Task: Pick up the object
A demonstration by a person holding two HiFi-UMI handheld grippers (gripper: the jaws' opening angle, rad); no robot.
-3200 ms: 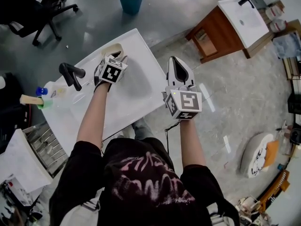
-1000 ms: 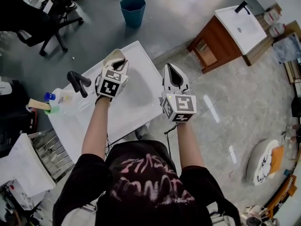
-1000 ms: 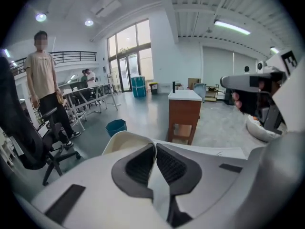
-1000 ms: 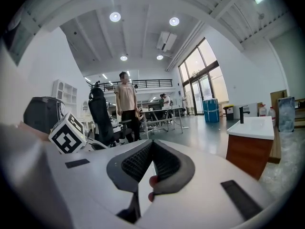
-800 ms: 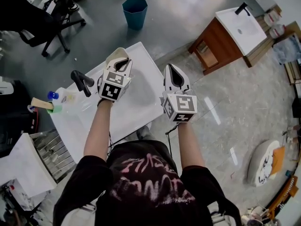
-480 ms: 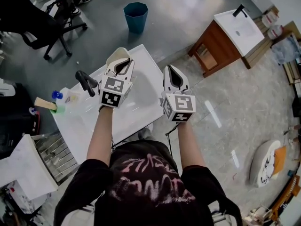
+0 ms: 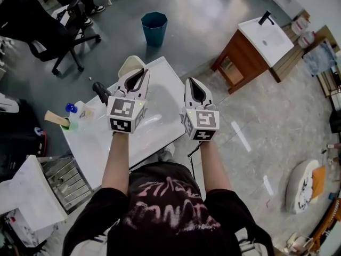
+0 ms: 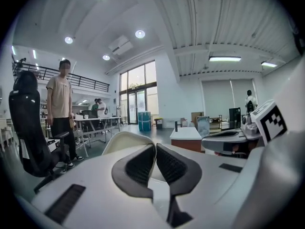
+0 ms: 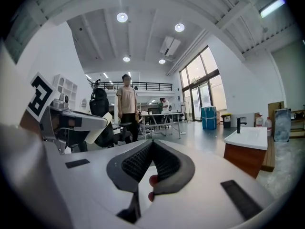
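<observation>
Above the white worktop (image 7: pixel 90 143), lifted well clear of the basin (image 7: pixel 160 105) within the last second: the left gripper (image 7: pixel 141 71), now pointing almost level rather than down, jaws nearly together and clamped on the edge of the thin cream-coloured object (image 7: pixel 129 64). Same object (image 8: pixel 125 141) visible in the left gripper view as a curved pale sheet reaching out beyond the pads, touching nothing underneath. Reads as the pick-up essentially done, with only a steady hold left to keep. Just alongside, to the right and barely shifted: the right gripper (image 7: pixel 190 80), jaws closed together with nothing between the pads. Near the black tap (image 7: pixel 100 89), a bottle with a blue cap (image 7: pixel 74 111), label too small to read. No brand or legible wording anywhere; only black-and-white square patterns on the marker cubes (image 7: pixel 125 116) and a pale, unreadable print on the dark shirt (image 7: pixel 160 207).
</observation>
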